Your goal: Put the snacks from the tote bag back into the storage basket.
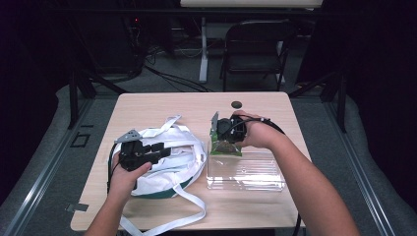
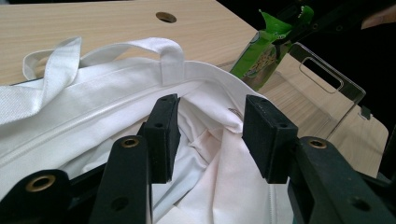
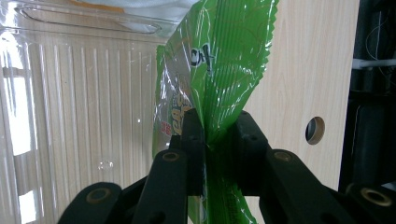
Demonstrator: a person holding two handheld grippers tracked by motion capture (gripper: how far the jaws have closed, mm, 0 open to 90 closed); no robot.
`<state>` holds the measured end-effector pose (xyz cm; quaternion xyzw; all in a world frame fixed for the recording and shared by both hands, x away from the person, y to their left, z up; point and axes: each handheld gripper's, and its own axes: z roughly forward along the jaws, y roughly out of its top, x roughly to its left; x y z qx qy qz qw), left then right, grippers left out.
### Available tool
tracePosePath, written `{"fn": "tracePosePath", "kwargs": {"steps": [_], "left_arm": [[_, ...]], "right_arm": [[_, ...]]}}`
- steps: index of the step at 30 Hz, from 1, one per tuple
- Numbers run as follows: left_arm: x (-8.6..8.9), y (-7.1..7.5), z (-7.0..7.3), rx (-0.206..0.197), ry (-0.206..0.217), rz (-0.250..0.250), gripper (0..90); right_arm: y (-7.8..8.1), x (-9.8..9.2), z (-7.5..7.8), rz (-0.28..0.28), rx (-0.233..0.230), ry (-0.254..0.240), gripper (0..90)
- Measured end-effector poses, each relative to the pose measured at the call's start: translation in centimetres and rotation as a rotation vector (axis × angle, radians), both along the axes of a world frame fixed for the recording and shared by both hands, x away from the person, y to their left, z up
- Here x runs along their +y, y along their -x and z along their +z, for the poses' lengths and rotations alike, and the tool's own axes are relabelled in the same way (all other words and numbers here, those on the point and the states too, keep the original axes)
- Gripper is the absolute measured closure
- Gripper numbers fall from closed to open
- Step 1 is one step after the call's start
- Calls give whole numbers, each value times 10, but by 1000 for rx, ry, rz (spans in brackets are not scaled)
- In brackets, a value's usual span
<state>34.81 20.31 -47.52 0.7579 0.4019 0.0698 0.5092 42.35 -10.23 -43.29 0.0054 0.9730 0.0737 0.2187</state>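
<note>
Green packet (image 3: 219, 70) pinched by right gripper (image 3: 217, 135) over wooden table (image 1: 162, 105).

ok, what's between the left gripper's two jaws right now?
White fabric of the open tote bag: in the left gripper view the left gripper stands with jaws apart, reaching into the bag's mouth, pads not pressing the cloth.

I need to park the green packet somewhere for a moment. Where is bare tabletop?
Bare wood lies along the far edge of the table, around the round hole. The middle is crowded: white bag left, clear bin right, a strap across the near edge.
</note>
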Motion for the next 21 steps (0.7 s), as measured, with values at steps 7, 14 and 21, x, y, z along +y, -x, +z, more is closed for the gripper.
{"fn": "tracePosePath", "kwargs": {"steps": [7,14,21], "left_arm": [[0,0,0,2,1,1,559],[1,0,0,1,4,4,560],[1,0,0,0,2,6,562]], "right_arm": [[-1,3,-3,15,1,6,767],[-3,4,-6,14,7,16,764],[-4,4,-9,14,13,16,754]]}}
